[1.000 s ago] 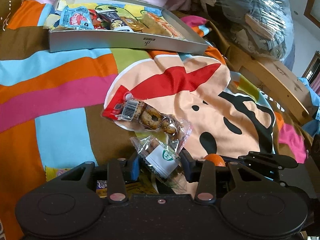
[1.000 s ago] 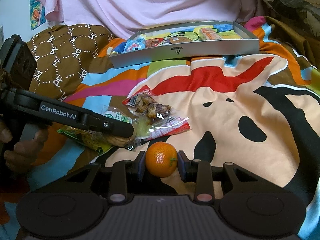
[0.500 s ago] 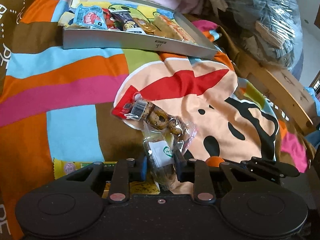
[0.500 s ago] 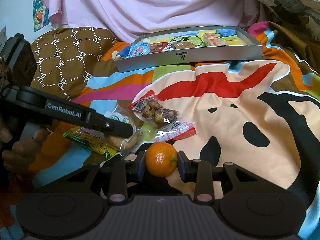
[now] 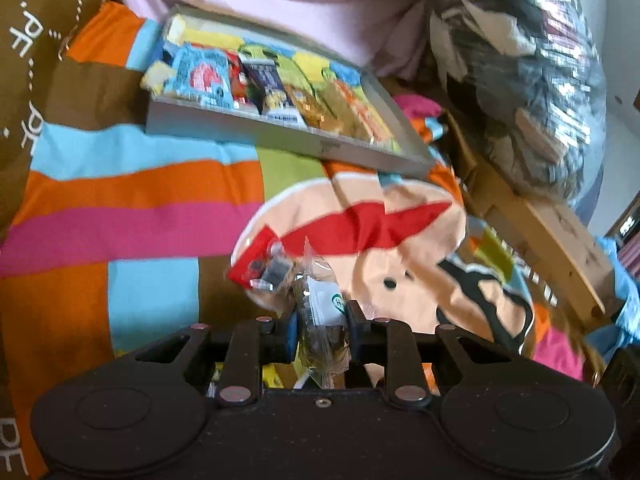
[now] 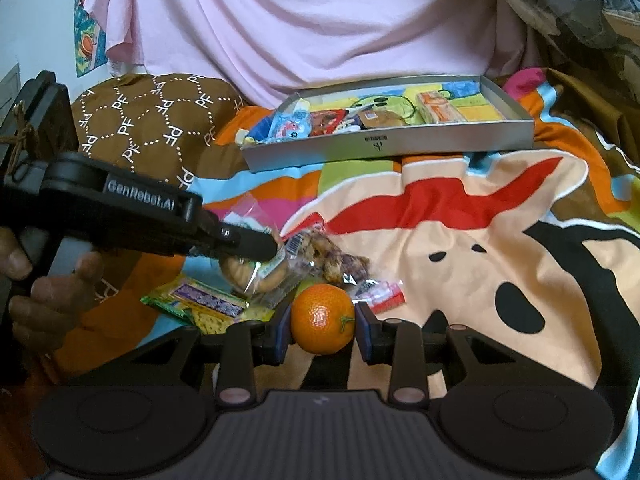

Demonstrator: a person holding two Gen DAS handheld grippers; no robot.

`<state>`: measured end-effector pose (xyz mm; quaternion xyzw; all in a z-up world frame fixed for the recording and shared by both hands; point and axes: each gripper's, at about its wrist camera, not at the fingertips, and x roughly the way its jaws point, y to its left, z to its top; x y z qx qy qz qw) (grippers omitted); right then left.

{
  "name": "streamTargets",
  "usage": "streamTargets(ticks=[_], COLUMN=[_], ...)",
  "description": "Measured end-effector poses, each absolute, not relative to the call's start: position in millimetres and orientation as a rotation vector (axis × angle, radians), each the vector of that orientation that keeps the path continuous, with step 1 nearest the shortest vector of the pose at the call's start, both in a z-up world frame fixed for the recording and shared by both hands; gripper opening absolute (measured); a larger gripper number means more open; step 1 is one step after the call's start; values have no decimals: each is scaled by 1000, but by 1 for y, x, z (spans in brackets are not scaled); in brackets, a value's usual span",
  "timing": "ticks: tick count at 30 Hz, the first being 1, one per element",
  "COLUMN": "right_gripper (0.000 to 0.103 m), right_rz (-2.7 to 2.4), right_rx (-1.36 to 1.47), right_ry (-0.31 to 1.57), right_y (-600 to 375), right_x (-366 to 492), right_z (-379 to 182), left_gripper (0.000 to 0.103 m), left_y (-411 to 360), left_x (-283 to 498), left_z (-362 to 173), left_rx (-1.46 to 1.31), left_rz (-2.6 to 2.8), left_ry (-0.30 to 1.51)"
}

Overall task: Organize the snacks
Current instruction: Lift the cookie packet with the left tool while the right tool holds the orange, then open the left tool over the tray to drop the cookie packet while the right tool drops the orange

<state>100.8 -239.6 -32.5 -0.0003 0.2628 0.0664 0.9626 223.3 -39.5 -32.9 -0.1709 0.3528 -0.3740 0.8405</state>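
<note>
While several packets already lie in the grey tray [image 6: 388,146] at the far side of the bed, your left tool [image 5: 322,330] pinches a clear cookie packet [image 5: 320,312], seemingly just lifted, your right tool [image 6: 322,326] clamps a mandarin [image 6: 322,318], and two packets stay on the blanket [image 6: 460,248].

Each view looks forward and somewhat down along its own gripper's fingers, close above a patterned blanket [image 5: 132,216]. The left wrist view faces a grey tray [image 5: 280,136] from its left corner, blurred, perhaps from movement. The right wrist view meets the same tray [image 6: 384,146] nearly square-on, from slightly farther back. Both share the tray, the blanket and the loose packets [image 6: 320,256] between; the right view also takes in the left gripper [image 6: 256,246] from its side
</note>
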Motion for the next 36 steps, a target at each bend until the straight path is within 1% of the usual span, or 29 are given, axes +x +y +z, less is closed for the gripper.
streamTargets(ticks=[4, 11, 17, 21, 26, 32, 35, 36], right_gripper=[37, 37, 37, 38, 38, 38, 38, 39], right_rz=[157, 187, 190, 155, 118, 96, 85, 83], right_rx=[-15, -81, -136, -195, -221, -155, -158, -156], right_ry=[527, 482, 420, 391, 365, 396, 406, 407], right_y=[-240, -248, -250, -251, -249, -255, -256, -257], right_x=[112, 154, 207, 253, 297, 319, 320, 320], right_z=[-24, 8, 34, 47, 48, 35, 27, 25], left_gripper=[25, 25, 25, 25, 25, 26, 31, 33], left_y=[-37, -26, -29, -44, -65, -75, -77, -78], left_x=[231, 260, 310, 351, 390, 402, 401, 399], left_z=[-23, -3, 32, 43, 39, 29, 29, 29], left_rx=[-366, -410, -423, -416, -399, -358, -317, -298], left_rz=[-764, -687, -668, -643, -622, -608, -584, -576], left_ry=[684, 609, 532, 538, 594, 618, 606, 595])
